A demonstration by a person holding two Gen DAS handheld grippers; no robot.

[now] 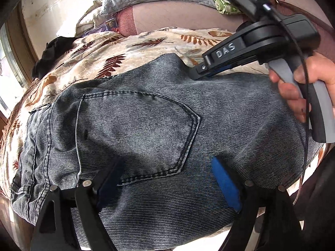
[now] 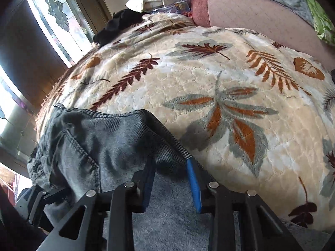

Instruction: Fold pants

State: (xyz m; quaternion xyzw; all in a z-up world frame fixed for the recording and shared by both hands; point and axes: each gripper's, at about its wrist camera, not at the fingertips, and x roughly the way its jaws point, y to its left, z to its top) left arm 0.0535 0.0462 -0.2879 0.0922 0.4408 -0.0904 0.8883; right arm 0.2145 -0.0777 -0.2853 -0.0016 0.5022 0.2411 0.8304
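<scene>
Left claw [image 1: 167,179] agape; right claw [image 2: 172,183] parted.

Bright window daylight, fisheye-warped edges

Ribbed, faded denim on the pants [image 1: 146,125]; plush, nubbly fleece on the blanket [image 2: 209,79]; matt black, probably plastic, gripper [image 1: 165,177] arms with blue foam-like pads [image 1: 226,184].

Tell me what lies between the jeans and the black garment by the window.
Only bare leaf-print blanket separates the jeans from the black garment, clearest in the right wrist view.
</scene>
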